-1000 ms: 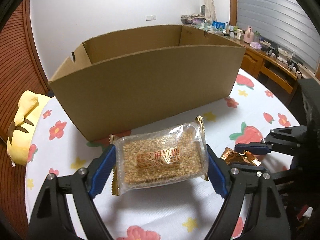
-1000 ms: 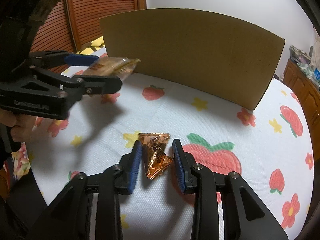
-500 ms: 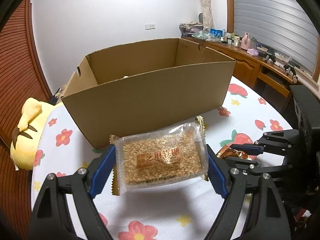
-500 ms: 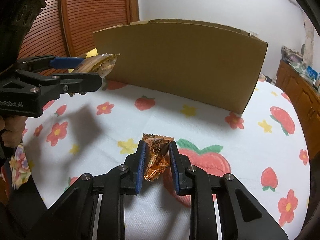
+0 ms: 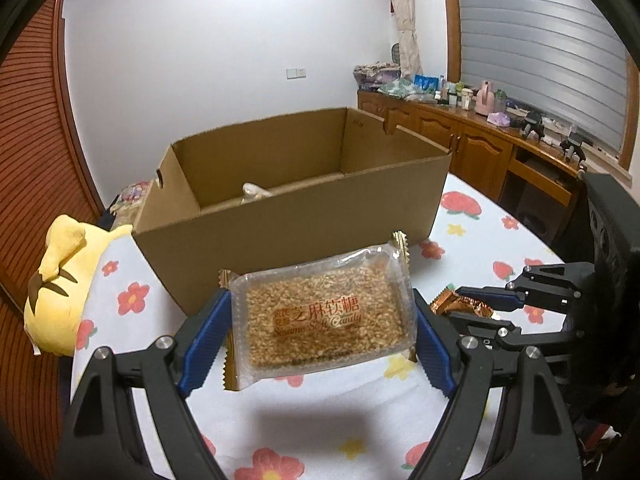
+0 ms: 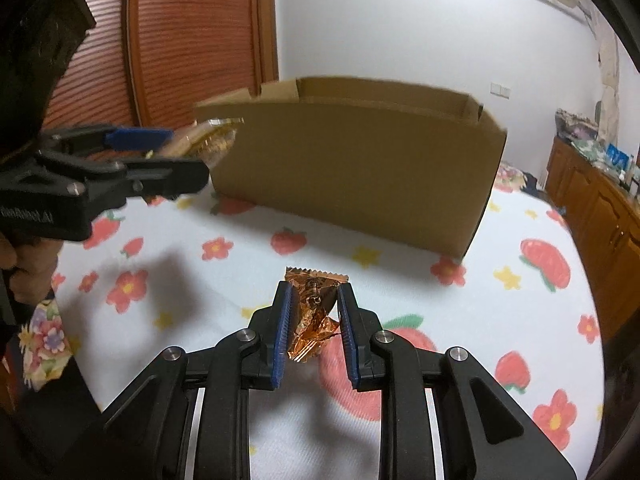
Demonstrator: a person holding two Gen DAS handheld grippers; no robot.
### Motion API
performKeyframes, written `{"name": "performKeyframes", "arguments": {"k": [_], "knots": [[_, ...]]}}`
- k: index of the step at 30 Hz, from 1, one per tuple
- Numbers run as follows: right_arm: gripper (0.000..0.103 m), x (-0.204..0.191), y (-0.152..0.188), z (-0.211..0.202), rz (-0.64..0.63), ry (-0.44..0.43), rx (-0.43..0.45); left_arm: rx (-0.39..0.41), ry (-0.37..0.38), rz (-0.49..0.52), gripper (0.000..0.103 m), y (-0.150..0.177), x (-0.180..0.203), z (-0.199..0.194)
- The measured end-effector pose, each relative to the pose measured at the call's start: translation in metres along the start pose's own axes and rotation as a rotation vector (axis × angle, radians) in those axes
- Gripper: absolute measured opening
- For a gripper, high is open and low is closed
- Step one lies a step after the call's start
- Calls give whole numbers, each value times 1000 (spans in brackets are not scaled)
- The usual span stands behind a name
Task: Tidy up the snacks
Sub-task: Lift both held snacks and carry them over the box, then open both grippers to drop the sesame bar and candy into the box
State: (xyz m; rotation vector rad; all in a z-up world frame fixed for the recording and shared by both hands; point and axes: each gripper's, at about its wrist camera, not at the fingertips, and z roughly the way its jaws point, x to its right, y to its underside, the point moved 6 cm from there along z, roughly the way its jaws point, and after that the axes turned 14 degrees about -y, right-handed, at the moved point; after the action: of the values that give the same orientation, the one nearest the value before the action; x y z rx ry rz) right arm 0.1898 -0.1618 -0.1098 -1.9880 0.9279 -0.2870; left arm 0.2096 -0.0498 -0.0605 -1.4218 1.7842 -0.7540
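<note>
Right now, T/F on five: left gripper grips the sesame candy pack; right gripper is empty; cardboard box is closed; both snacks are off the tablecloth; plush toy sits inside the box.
1. Left gripper grips the sesame soft candy pack: true.
2. Right gripper is empty: false, its fingers pinch an orange foil snack.
3. Cardboard box is closed: false, its top is open.
4. Both snacks are off the strawberry tablecloth: true.
5. Yellow plush toy sits inside the box: false, it lies beside the box.
</note>
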Motion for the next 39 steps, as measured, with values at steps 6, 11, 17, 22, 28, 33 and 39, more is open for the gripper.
{"name": "performKeyframes", "arguments": {"k": [6,11,17,22,28,33,39], "knots": [[21,-1,-37,-15,-41,1,60,40,3,1,85,-26,-3,-5],[21,7,-73,-25,-83,12,102,81,-7,3,85,-59,-11,-7],[21,24,-112,-21,-107,17,129,83,-33,-14,85,-86,-26,16],[22,40,-129,-9,-104,22,130,45,-44,-20,85,-96,-35,50],[22,54,-139,10,-90,25,106,8,-65,-14,85,-102,-38,80],[22,66,-143,28,-48,4,63,-8,-53,-19,86,-102,-37,94],[22,77,-146,43,3,-4,24,-19,-58,-18,86,-103,-36,104]]}}
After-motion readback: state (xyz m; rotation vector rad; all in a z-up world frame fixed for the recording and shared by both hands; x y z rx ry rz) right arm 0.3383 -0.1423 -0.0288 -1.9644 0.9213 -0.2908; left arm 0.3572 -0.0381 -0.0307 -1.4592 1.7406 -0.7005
